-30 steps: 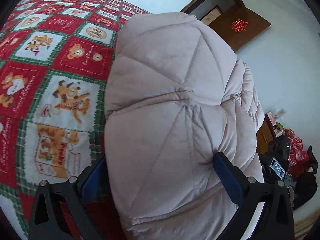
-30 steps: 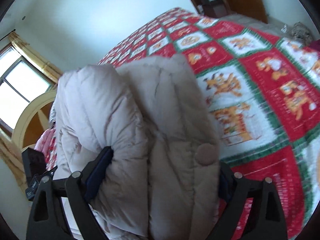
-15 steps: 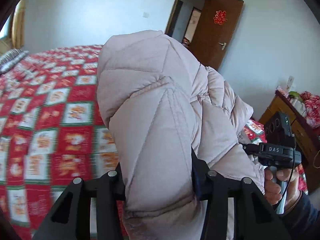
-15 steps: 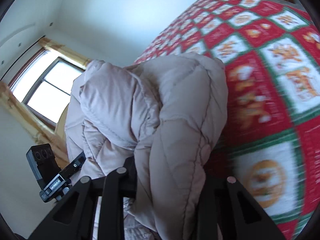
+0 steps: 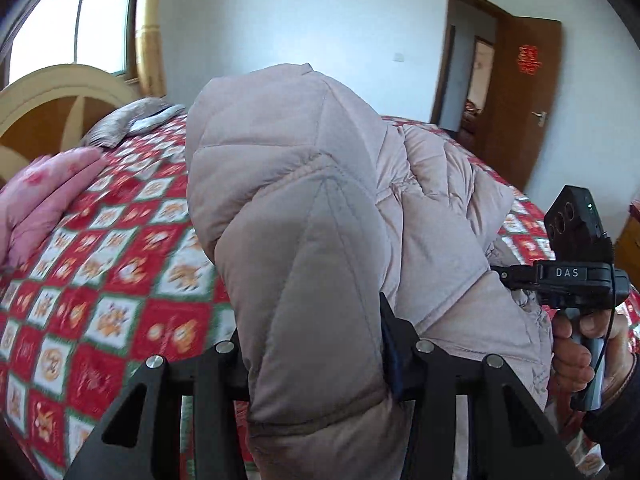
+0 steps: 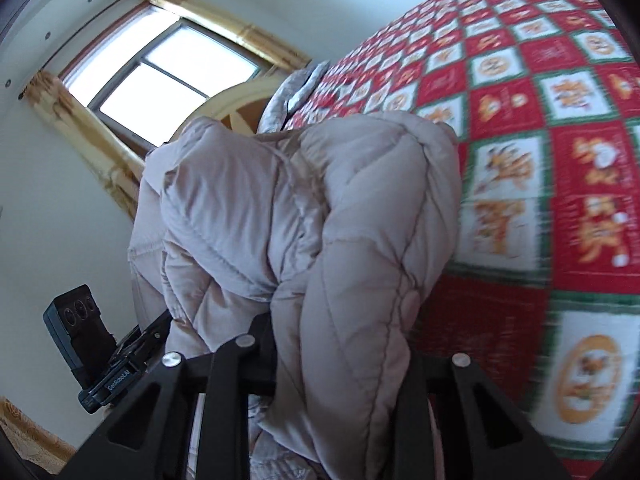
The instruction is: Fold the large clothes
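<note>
A large pale pink-beige quilted down coat (image 5: 304, 216) hangs bunched between both grippers, lifted above the bed. My left gripper (image 5: 316, 356) is shut on a thick fold of it. My right gripper (image 6: 344, 356) is shut on another fold of the coat (image 6: 360, 240). The right gripper's body (image 5: 576, 280) and the hand holding it show at the right of the left wrist view. The left gripper's body (image 6: 92, 352) shows at the lower left of the right wrist view. The fingertips are hidden in the fabric.
A bed with a red, green and white cartoon-patterned quilt (image 5: 100, 280) (image 6: 560, 120) lies under the coat. A pink pillow (image 5: 36, 200) and a grey cloth (image 5: 128, 124) lie by the wooden headboard (image 5: 48, 96). A brown door (image 5: 528, 92) stands open; a window (image 6: 160, 76) shows behind.
Both grippers have closed on the coat and lifted it off the quilt. The views have swung up toward the headboard, window and door.
</note>
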`<state>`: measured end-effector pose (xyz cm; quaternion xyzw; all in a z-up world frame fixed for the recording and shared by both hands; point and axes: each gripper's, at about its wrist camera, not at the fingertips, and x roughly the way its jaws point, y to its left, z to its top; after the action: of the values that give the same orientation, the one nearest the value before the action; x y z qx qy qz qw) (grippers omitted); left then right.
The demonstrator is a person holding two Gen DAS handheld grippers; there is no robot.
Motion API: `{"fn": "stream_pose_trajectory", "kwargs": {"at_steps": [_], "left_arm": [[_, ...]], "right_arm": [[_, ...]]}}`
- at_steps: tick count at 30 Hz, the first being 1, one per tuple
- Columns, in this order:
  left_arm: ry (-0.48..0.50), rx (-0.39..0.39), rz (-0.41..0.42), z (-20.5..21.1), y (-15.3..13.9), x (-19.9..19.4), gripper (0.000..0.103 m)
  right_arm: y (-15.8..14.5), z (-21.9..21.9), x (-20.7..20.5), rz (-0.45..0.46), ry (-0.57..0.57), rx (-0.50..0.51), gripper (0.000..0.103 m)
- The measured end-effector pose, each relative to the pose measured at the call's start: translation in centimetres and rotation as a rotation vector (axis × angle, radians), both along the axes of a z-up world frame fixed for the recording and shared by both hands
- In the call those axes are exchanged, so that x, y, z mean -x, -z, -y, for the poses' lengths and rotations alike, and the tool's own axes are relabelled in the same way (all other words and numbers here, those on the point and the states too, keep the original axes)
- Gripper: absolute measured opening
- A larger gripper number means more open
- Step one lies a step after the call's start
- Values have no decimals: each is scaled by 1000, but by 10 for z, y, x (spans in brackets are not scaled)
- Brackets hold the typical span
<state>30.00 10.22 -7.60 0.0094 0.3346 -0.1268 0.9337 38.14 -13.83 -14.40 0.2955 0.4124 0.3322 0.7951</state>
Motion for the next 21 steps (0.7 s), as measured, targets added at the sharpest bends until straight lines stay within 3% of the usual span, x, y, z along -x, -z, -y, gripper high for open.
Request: {"fn": "stream_pose_trajectory", "kwargs": {"at_steps": [3, 7, 11, 13, 21], "left_arm": [[-57, -15, -33, -26, 20, -2, 51], [-124, 43, -91, -56, 48, -3, 66], [-179, 45, -95, -65, 59, -2, 89], [-202, 30, -76, -64, 59, 1, 95], [-223, 19, -57, -68, 65, 2, 102]], "right_arm": [[11, -31, -12, -16, -33, 36, 28], [22, -50, -30, -37, -30, 66, 32], [26, -59, -28, -40, -24, 125, 39], [30, -56, -29, -53, -24, 123, 42], [37, -43, -17, -67, -15, 134, 50]]}}
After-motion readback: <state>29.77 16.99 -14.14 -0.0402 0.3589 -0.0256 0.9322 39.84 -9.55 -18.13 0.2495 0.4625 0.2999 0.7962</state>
